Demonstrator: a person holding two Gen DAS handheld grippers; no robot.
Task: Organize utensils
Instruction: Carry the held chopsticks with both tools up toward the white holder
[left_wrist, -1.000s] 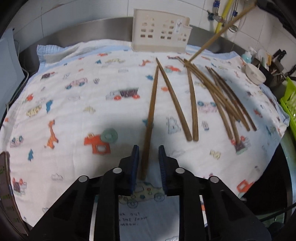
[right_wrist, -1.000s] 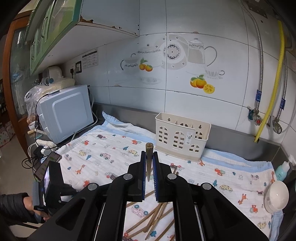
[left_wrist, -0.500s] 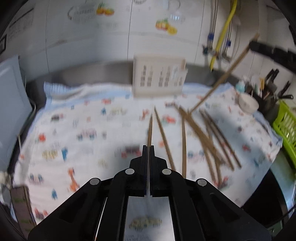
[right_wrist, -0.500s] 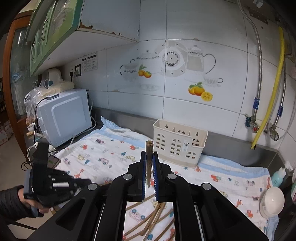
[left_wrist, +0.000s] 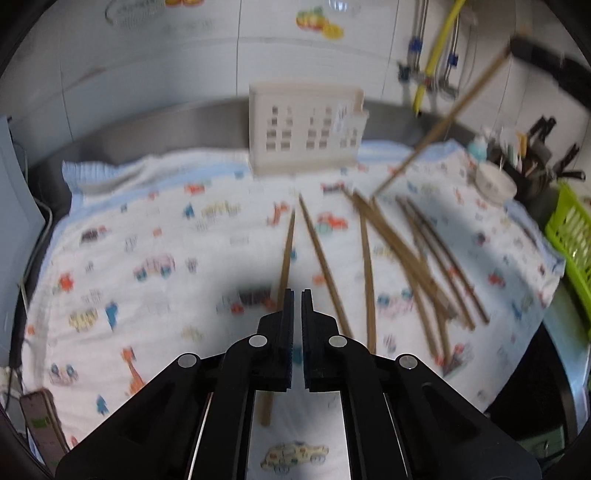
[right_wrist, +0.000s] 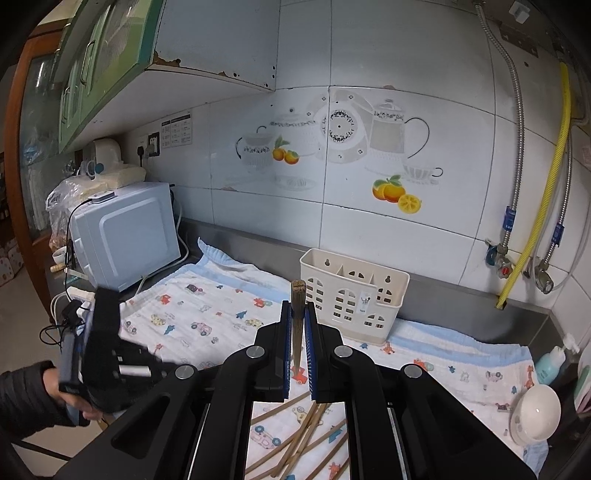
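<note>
Several wooden chopsticks (left_wrist: 402, 254) lie on a printed cloth (left_wrist: 155, 236). My left gripper (left_wrist: 297, 299) is shut, raised above the cloth; one chopstick (left_wrist: 286, 251) lies under it, seemingly not held. My right gripper (right_wrist: 297, 321) is shut on a chopstick (right_wrist: 297, 295), which points up between the pads. That chopstick shows in the left wrist view (left_wrist: 443, 125) slanting in the air at upper right. A cream utensil holder (right_wrist: 351, 295) stands at the back of the cloth, also in the left wrist view (left_wrist: 306, 129); its compartments look empty.
A blue microwave (right_wrist: 122, 232) stands at the left. A white bowl (right_wrist: 535, 410) and a bottle (right_wrist: 550, 363) sit at the right edge. A green basket (left_wrist: 572, 236) and dark utensils (left_wrist: 543, 147) are to the right. Hoses (right_wrist: 543, 192) run down the tiled wall.
My left gripper closed around a lying chopstick, then rose and pulled back; the chopstick seems to stay on the cloth. My right gripper rose slightly with its chopstick.
</note>
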